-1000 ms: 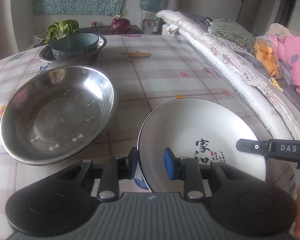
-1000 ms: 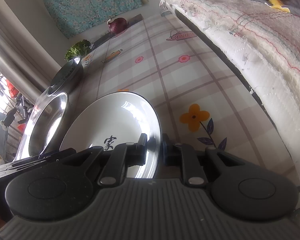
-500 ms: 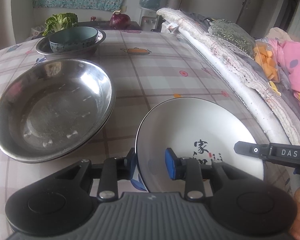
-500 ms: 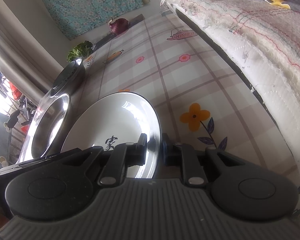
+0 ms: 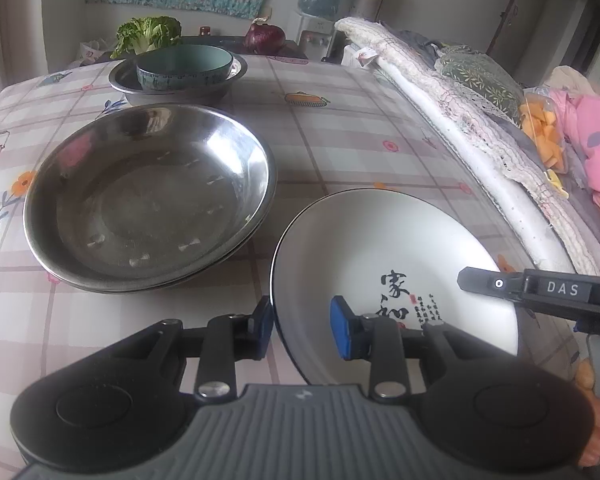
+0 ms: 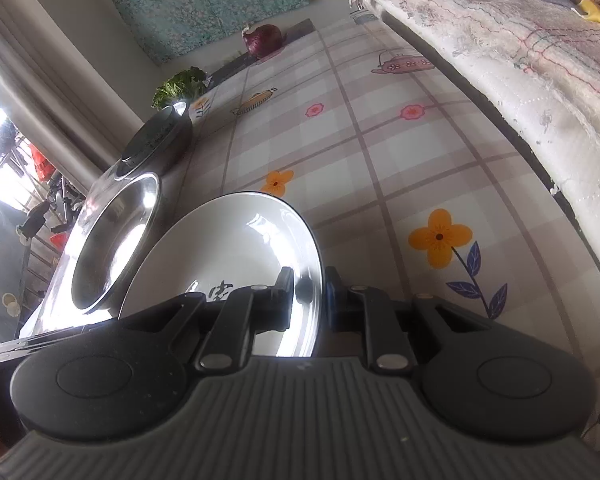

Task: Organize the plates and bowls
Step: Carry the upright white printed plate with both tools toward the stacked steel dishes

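left tool (image 5: 302, 327) apart astride white plate (image 5: 380, 248) rim | right tool (image 6: 308, 300) clamped on rim | green bowl (image 5: 184, 66) only left view

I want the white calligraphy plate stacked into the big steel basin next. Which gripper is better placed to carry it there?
Probably the right gripper: it is clamped on the white calligraphy plate's rim. The left gripper only straddles the rim nearest the big steel basin, pads not pressing.

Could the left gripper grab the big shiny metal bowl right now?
Probably not yet. The left gripper straddles the rim of the white plate, so it is busy. The metal bowl sits close beside it with nothing between them, so once free, likely yes.
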The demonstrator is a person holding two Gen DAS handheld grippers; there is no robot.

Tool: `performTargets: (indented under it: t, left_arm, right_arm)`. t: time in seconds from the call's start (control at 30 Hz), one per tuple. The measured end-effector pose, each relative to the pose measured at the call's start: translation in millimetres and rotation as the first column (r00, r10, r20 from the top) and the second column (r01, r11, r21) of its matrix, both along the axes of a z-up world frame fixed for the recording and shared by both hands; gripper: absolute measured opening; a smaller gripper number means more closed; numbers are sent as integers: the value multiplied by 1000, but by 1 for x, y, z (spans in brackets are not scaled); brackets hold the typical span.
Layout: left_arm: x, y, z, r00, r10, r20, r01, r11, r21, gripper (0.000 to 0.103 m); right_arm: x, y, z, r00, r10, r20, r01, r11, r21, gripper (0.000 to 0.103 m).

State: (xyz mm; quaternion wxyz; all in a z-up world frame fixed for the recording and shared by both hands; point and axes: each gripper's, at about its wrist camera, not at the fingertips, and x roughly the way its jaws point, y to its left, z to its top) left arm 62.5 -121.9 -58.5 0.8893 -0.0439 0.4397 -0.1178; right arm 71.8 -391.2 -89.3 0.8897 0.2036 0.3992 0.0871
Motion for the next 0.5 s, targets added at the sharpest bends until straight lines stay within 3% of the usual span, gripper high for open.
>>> performTargets:
  t: [0.2, 0.5]
  left_arm:
    - [3, -4, -6, 1000, -8, -12, 8, 1000, 11, 31]
    - [6, -9, -9, 1000, -3, 6, 3, 1000, 26, 35]
  right_arm:
    - [-9, -4, -2, 1000, 9, -7, -9, 1000, 22, 15]
    - [-12, 3, -1, 1000, 19, 14, -19, 999, -32, 16]
